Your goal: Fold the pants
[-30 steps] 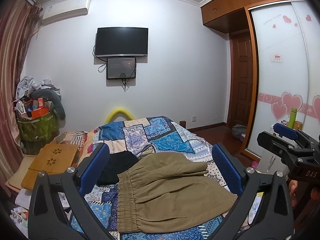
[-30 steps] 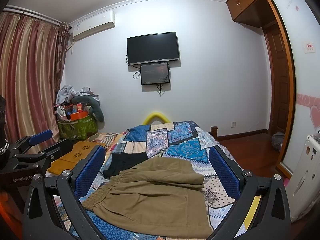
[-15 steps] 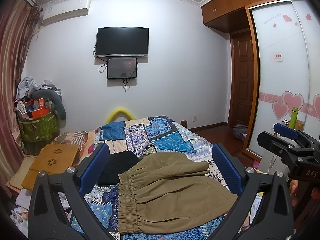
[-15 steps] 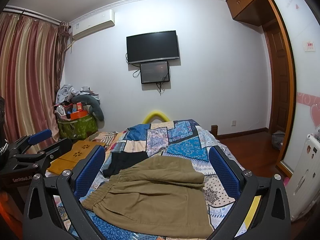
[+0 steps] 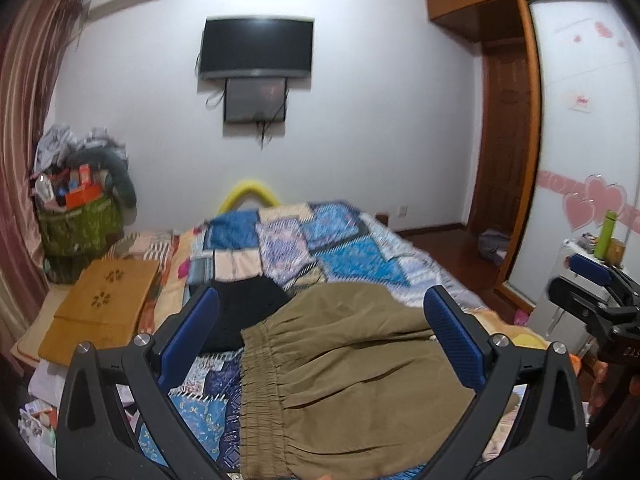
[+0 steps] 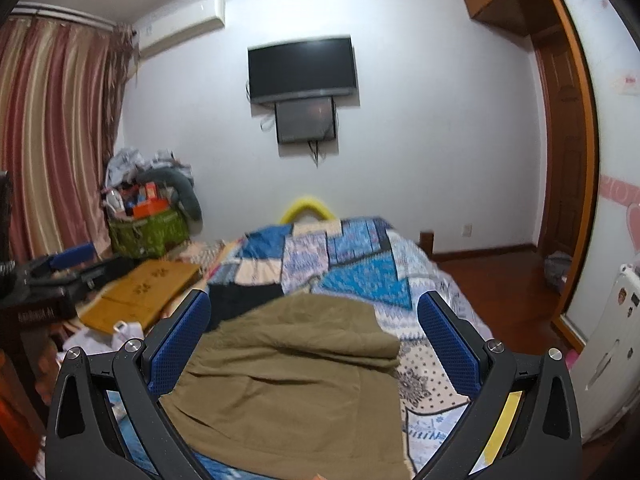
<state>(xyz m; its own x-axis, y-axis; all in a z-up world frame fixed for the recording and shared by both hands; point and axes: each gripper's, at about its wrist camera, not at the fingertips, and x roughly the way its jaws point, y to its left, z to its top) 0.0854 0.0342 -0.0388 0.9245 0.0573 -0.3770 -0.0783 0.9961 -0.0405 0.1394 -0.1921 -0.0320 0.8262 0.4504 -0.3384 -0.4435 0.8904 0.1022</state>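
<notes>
The pants, one olive pair, lie on the bed near its near edge, the elastic waistband toward the left edge and the legs doubled over toward the right edge, so a first fold looks done. Both grippers hover above the cloth, touching nothing: the left gripper has its jaws spread wide over the waistband end, and the right gripper has its jaws spread just as wide over the folded leg end. The step in hand, as I judge it, is coming down for the next fold. To do it well, each gripper should drop onto a corner of the stacked layers, pinch all of them together rather than the top sheet alone, then lift both corners level and carry them across in one sweep so the edges meet square; thin, slippery fabric like this will sag and skew if one side leads. A black garment, one piece, lies beside the waistband toward the bed's left edge, touching or slightly under it, and could be dragged along if the left jaws reach too far. Count: one pair of pants, one black garment, two grippers.
</notes>
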